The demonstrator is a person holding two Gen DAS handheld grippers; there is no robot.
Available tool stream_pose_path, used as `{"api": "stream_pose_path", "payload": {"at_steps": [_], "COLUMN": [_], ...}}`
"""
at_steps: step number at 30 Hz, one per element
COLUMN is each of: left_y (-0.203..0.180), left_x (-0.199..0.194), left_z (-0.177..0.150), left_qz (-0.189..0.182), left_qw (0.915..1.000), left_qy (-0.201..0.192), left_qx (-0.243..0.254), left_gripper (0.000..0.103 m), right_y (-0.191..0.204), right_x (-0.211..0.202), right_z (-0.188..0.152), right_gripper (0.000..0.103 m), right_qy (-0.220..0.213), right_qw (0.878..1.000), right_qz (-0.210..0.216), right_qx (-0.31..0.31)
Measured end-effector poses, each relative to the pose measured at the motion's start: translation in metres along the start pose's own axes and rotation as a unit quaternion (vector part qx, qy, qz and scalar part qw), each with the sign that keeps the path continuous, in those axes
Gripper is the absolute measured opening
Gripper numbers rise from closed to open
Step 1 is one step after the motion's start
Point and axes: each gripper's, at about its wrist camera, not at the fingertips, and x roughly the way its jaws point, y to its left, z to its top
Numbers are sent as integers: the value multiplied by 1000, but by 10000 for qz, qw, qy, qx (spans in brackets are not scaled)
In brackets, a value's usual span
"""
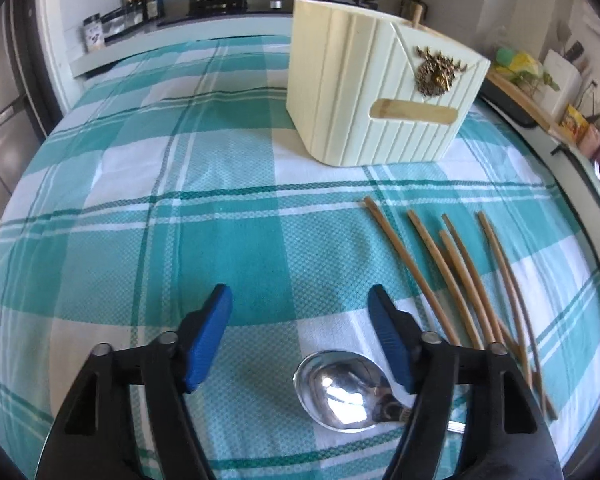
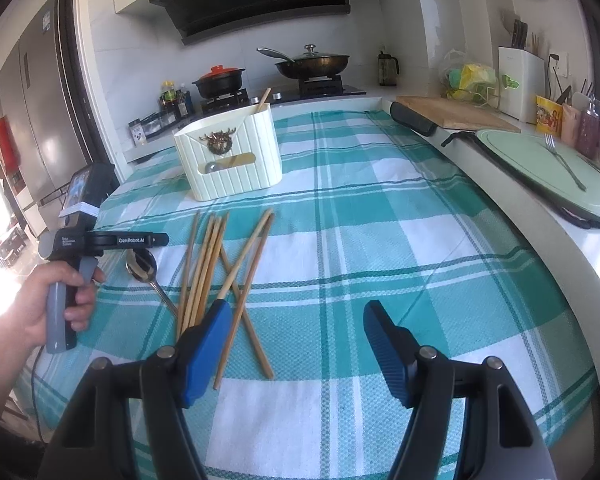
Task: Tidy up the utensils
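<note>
left claw (image 1: 300, 312) gaping over spoon (image 1: 340, 392), handle hidden; right claw (image 2: 296, 328) gaping, empty; chopsticks (image 2: 216, 264) maybe eight.

7 chopsticks (image 2: 210, 268), 1 spoon (image 2: 142, 266), 1 cream holder box (image 2: 236, 160), 1 fork (image 2: 562, 160), 2 pans (image 2: 314, 62).

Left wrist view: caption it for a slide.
Open left gripper above a metal spoon, chopsticks beside it, cream holder behind.
</note>
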Motion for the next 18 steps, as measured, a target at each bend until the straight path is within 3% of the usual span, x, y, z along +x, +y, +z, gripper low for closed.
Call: {"api": "stream_pose_path", "payload": {"at_steps": [1,6,8,11,12,18], "left_y": [5,-3,-22,-52,-57,-49], "left_x": [-8,-20,-16,-8,-9,-13], "left_z": [-4,-36,-47,-60,-63,-67], "left_qz": [-59,-376,-181,572,659,574], "left_qw": [9998,9975,9989,9978,9971,9976], "left_qy": [-45,206,268,231,217,260], "left_qx": [-193,-567,-354,238,324,273], "left_gripper": [94,96,96,99,100,100], "right_y": [-1,-3,-1,3,3,-2], "right_x": [0,8,10,9,8,9], "right_z": [-1,-4,-3,-2,-2,-2], "right_gripper": [70,70,70,70,70,70], "right_qy": [13,140,154,78,59,119], "right_qw": [10000,9999,9998,9998,9998,9998], "right_qz": [-9,29,92,169,173,125], "right_qx": [14,96,92,43,28,133]}}
